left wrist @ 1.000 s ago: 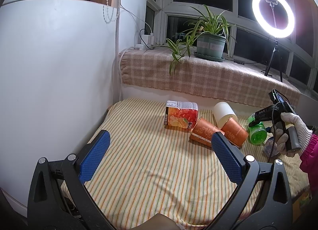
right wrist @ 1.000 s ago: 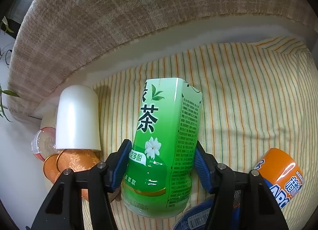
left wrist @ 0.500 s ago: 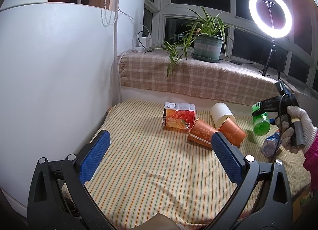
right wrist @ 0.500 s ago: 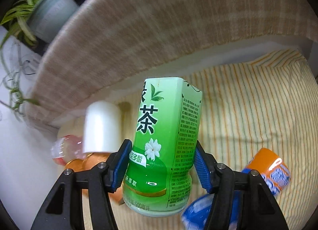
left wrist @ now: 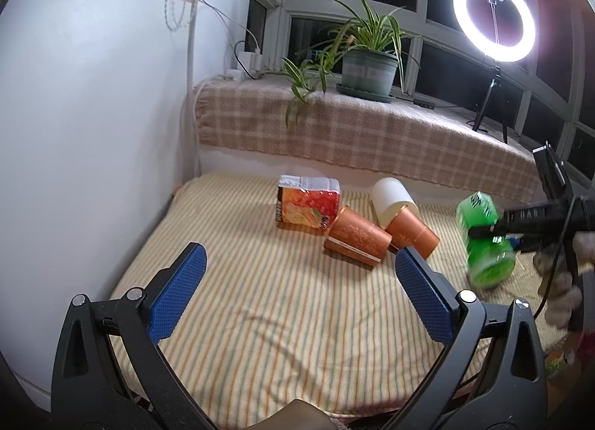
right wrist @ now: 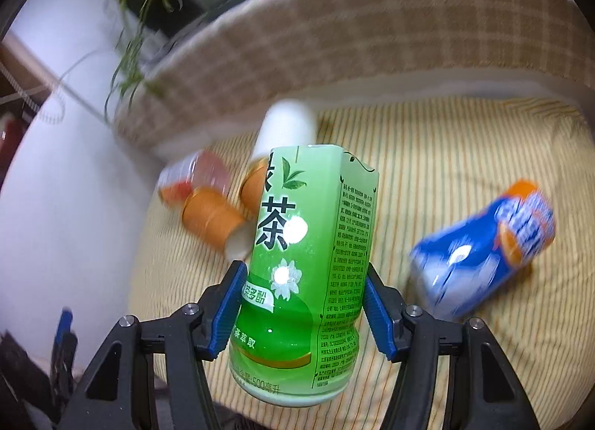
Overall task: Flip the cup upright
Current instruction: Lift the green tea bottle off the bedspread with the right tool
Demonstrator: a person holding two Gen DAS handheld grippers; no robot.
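My right gripper (right wrist: 301, 303) is shut on a green tea cup (right wrist: 308, 255) and holds it tilted above the striped cloth; it also shows in the left wrist view (left wrist: 483, 240), off the surface at the right. My left gripper (left wrist: 297, 292) is open and empty over the near part of the cloth. Two copper cups (left wrist: 357, 236) (left wrist: 411, 231) and a white cup (left wrist: 394, 195) lie on their sides in the middle.
A red-orange juice cup (left wrist: 308, 205) lies beside the copper cups. A blue and orange cup (right wrist: 487, 247) lies at the right. A white wall (left wrist: 93, 132) bounds the left. A checked ledge (left wrist: 353, 136) with a potted plant (left wrist: 366, 69) runs behind.
My right gripper has lifted the green cup off the cloth and swung it leftward, tilting it. The left gripper has stayed open and nearly still.
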